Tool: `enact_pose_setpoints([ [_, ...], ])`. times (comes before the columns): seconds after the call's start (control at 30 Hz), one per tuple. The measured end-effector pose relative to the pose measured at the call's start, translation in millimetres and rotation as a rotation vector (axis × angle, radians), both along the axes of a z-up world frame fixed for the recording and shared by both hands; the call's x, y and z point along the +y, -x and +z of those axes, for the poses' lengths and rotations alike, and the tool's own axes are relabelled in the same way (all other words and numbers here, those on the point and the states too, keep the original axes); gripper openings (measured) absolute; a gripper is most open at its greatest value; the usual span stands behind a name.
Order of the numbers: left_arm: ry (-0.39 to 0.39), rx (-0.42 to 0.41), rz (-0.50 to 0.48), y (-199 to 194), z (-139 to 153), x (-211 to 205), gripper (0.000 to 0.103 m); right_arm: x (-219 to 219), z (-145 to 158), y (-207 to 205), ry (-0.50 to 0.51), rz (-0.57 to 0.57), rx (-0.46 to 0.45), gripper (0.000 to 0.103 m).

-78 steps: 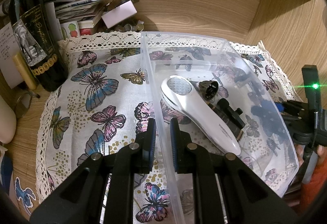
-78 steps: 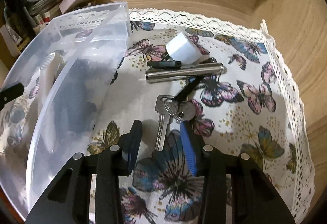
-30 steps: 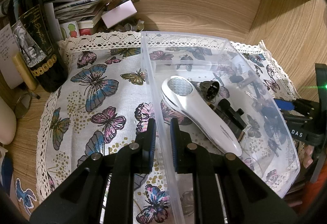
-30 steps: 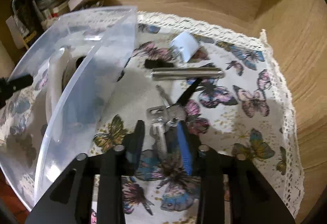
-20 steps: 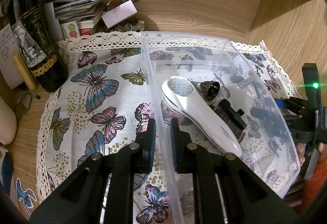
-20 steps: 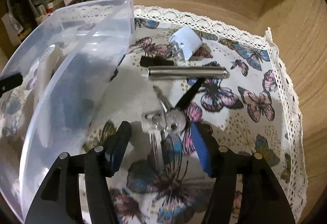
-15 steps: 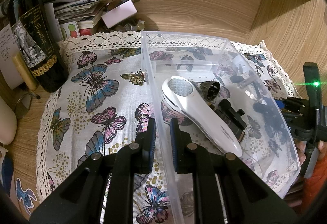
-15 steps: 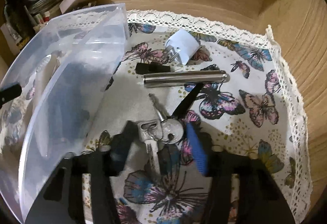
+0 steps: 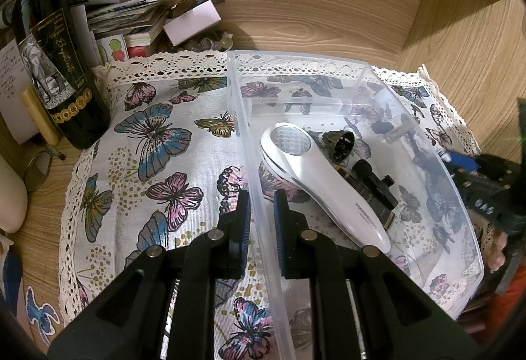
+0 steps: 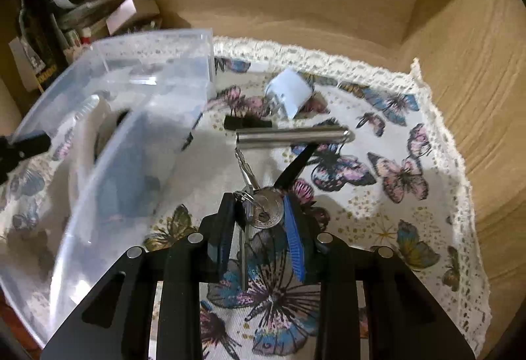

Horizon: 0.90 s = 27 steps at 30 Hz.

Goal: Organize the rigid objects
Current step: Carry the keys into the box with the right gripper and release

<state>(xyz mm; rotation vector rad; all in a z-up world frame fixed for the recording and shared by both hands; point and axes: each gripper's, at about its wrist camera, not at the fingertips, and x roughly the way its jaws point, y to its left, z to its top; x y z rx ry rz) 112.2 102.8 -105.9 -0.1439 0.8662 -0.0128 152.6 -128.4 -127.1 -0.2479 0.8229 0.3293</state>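
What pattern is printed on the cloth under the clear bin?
Colourful butterflies, blue, pink and gold, on a pale cloth with a lace edge; clearest in the left wrist view.

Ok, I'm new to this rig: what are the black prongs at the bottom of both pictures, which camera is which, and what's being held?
The prongs are two-finger grippers, one in each of a person's hands; each camera looks forward along its own fingers.

Left wrist view: the left gripper is shut on the near wall of the clear plastic bin, steadying it. Inside lie a white handheld device and some dark parts. A wine bottle stands at the left.

Right wrist view: the right gripper straddles a bunch of keys beside the bin. Whether it pinches them yet I cannot tell. Further off on the butterfly cloth lie a metal tube, a small black piece and a white plug adapter.
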Motion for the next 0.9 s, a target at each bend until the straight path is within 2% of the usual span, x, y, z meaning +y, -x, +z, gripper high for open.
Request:
enact_pose_setpoints([
  [0.27,0.0,0.0,0.0,0.0,0.0,0.1,0.014,9.3,51.5,15.4,-0.067,0.035,-0.127,0.027],
  [0.47,-0.001,0.0,0.001,-0.1,0.1,-0.2,0.014,34.0,75.2,24.0,-0.101,0.103,-0.187,0.027],
  [0.67,0.0,0.0,0.001,-0.2,0.1,-0.4,0.014,59.7,77.3,27.0,-0.105,0.187,-0.185,0.027],
  [0.9,-0.002,0.0,0.0,-0.3,-0.1,-1.9,0.014,90.6,58.1,22.5,-0.057,0.253,-0.12,0.027],
])
